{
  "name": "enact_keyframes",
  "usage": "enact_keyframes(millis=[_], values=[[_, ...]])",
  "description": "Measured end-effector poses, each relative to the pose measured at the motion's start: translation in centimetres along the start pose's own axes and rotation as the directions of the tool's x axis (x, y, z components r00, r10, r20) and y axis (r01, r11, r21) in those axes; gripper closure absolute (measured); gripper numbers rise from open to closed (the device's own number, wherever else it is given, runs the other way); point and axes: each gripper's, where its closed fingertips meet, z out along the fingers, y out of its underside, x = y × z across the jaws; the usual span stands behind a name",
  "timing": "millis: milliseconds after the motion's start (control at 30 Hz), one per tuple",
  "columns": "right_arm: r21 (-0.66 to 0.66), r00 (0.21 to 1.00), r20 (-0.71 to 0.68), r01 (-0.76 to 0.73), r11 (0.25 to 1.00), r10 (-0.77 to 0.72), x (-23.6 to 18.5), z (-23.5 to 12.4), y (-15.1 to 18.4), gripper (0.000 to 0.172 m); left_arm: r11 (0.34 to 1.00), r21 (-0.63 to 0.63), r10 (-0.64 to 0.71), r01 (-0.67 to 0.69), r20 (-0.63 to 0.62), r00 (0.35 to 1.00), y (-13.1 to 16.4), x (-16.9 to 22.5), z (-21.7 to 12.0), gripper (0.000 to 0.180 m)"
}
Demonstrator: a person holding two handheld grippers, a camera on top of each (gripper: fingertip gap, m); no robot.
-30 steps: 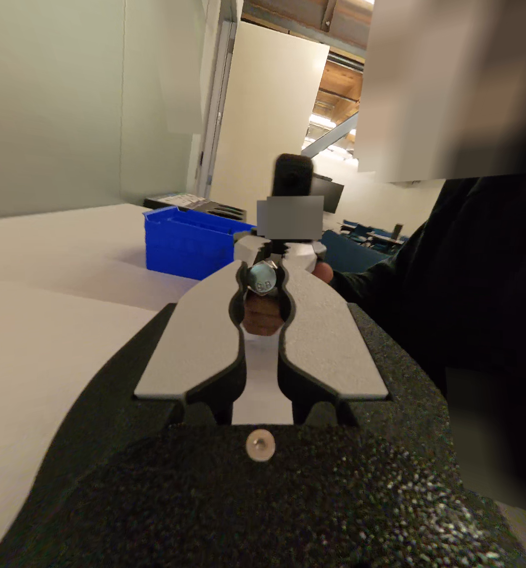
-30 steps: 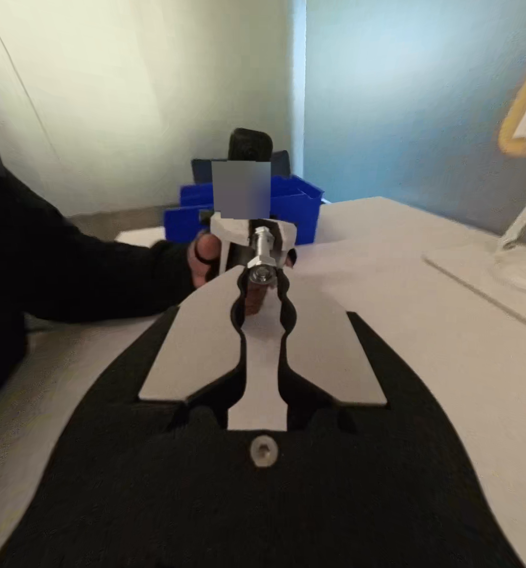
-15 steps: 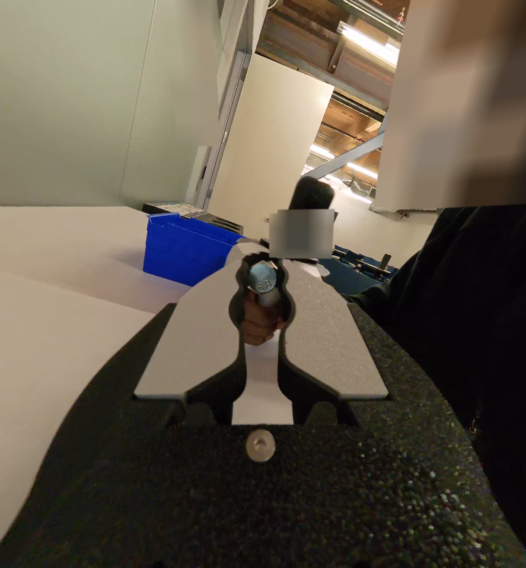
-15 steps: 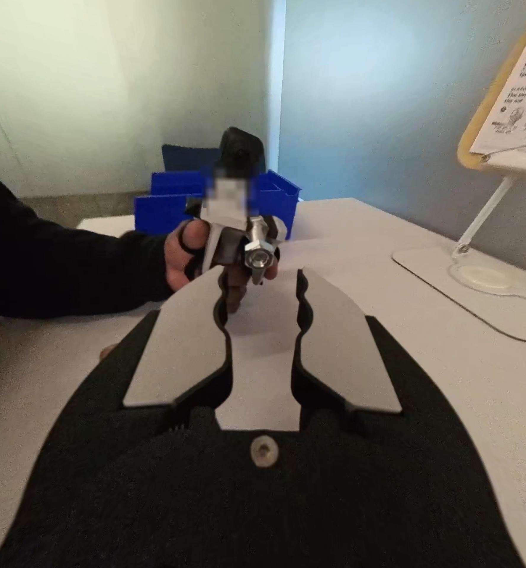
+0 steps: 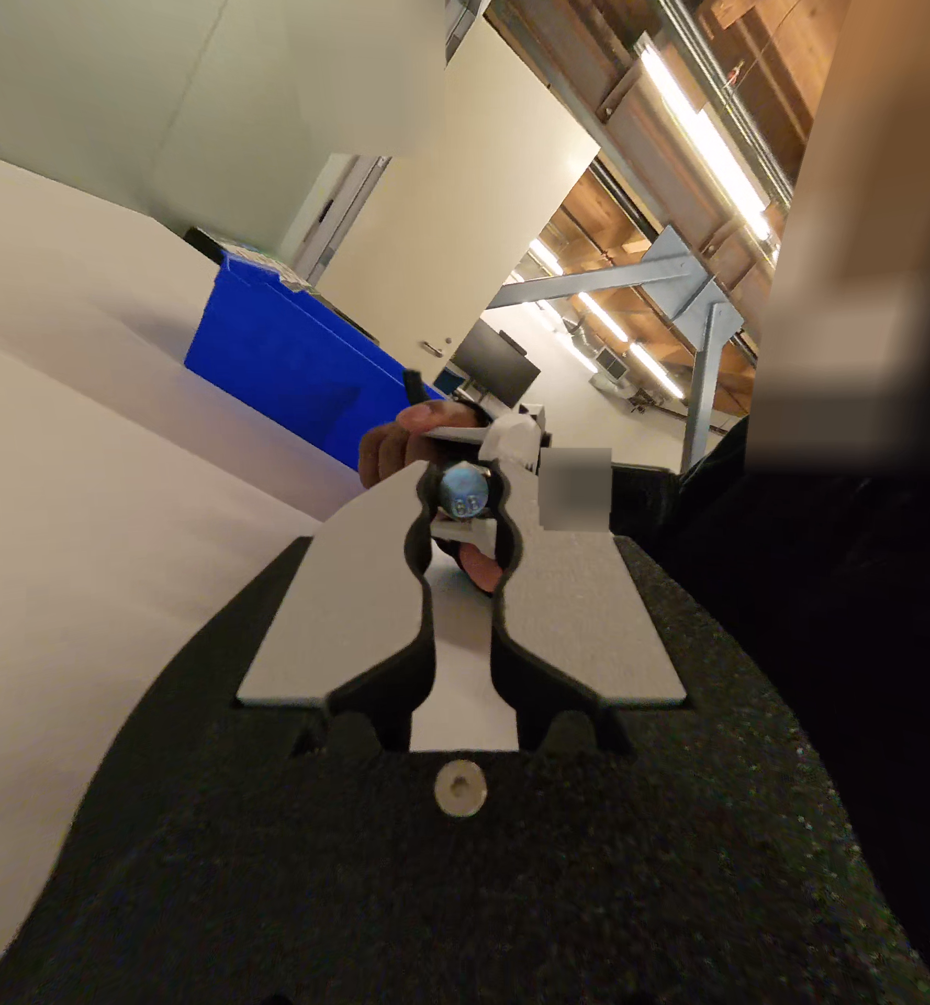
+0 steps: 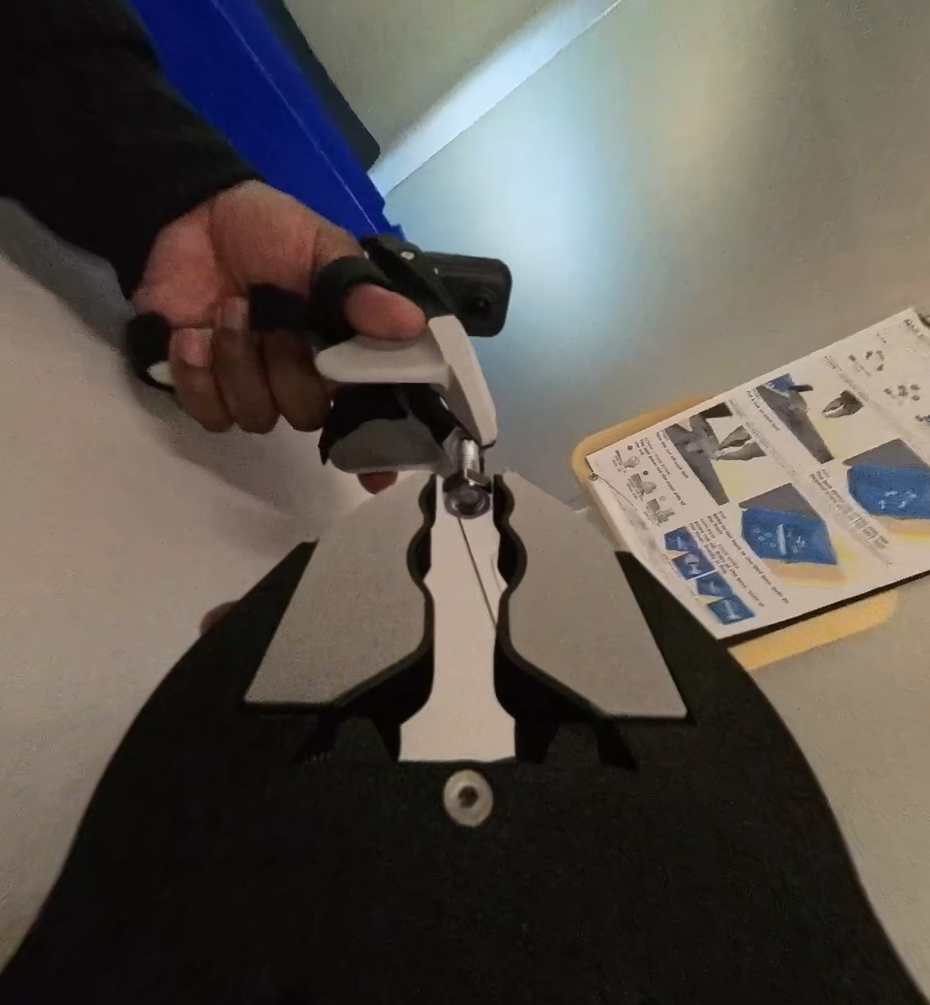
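— The left gripper [image 5: 463, 497], grey flat fingers with black wavy inner pads, is clamped on the head of a silver hex-head steel bolt [image 5: 463, 496]; both pads press on the head's sides, and the head faces the camera.

— And the right gripper [image 6: 468, 497]?

— Same build, and it is closed around a silver metal hex nut [image 6: 468, 496] that sits on the bolt's threaded shank. The pads stand tight on either side of the nut, right at the fingertips.

— So the two tools meet head-on?

— Yes. In the right wrist view the left tool comes in from above, tilted, its fingers holding the bolt so the thread points down into the nut. A hand [image 6: 245, 326] in a black sleeve, with black straps across the fingers, grips that tool's white handle.

— What lies around them?

— All of it hangs over a white table [image 5: 71, 489]. A bright blue plastic bin [image 5: 283, 359] stands on the table beyond the grippers. To the right, in the right wrist view, a printed instruction sheet with photographs [image 6: 789, 489] rests on a yellow-edged board.

— And the other hand?

— Its fingers [image 5: 392, 451] show just behind the bolt head in the left wrist view, wrapped around the right tool's handle.
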Motion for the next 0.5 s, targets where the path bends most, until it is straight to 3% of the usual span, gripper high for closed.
enact_keyframes(millis=[100,200,400,500], values=[[0.025,0.931,0.04,-0.364,0.931,0.363,0.9,0.3,-0.1,0.138,0.992,0.052,0.117,-0.118,0.016,0.993,-0.9,0.2,-0.4,0.163],[0.039,0.701,0.148,-0.709,0.704,0.698,1.0,0.6,-0.1,0.129,0.945,0.077,0.316,-0.319,0.053,0.947,-1.5,0.6,-0.6,0.163],[0.005,0.35,0.291,-0.931,0.364,0.891,0.9,0.6,0.4,0.133,0.875,0.045,0.478,-0.482,0.074,0.875,-1.0,1.0,-0.4,0.162],[-0.017,0.273,0.321,-0.956,0.294,0.907,0.6,0.7,0.4,0.139,0.858,0.034,0.51,-0.512,0.058,0.858,-0.7,1.3,-0.2,0.162]])
